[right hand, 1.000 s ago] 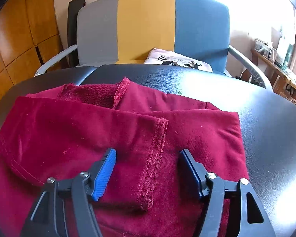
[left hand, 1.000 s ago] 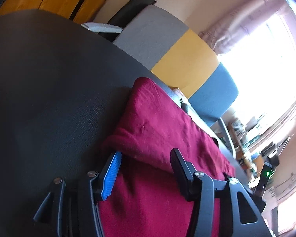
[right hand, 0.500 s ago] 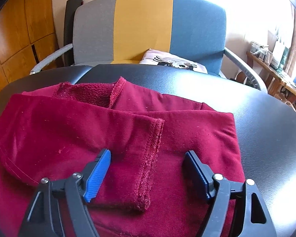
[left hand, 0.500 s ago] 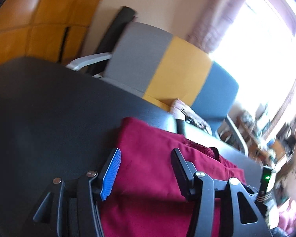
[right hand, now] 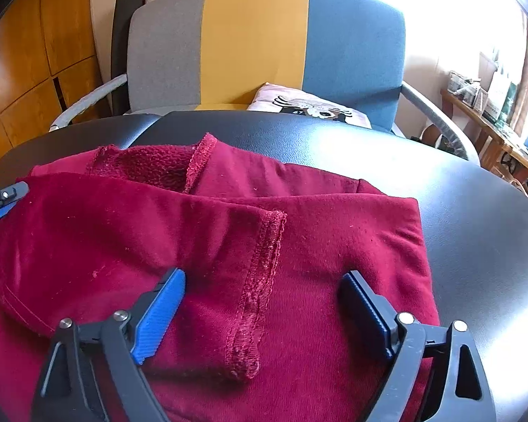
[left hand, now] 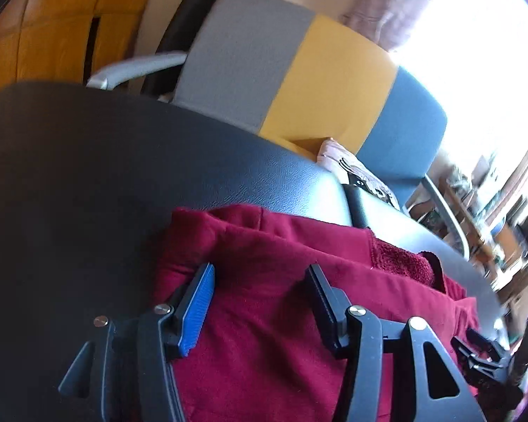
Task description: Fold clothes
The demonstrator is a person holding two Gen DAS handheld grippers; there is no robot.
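1. The dark red fleece garment (right hand: 228,246) lies partly folded on the black leather-textured table (right hand: 457,211), toward its near side. One hemmed flap is laid across the middle, and the fuzzy inner side shows at the far left.

2. Risk, as a judgement: the top flap with the stitched hem (right hand: 260,281) sits loose on the layer below. A pinch that takes only the upper layer would drag it and undo the fold instead of carrying the whole stack over.

3. A second risk: the table looks smooth, so a pull from one side alone could slide the whole garment toward the far edge, where the grey, yellow and blue striped chair (right hand: 264,42) stands — or skew the fold line.

4. The right gripper (right hand: 264,302) is spread wide, with its blue and black pads on either side of the hem. Nothing is held between them; whether the tips touch the cloth cannot be told.

5. The left gripper (left hand: 260,302) is also spread, holding nothing, and sits over the garment's left part close to its left edge. In the right wrist view it shows at the far left.

6. A pale printed cloth (right hand: 309,109) rests on the chair seat beyond the table, well apart from the work.
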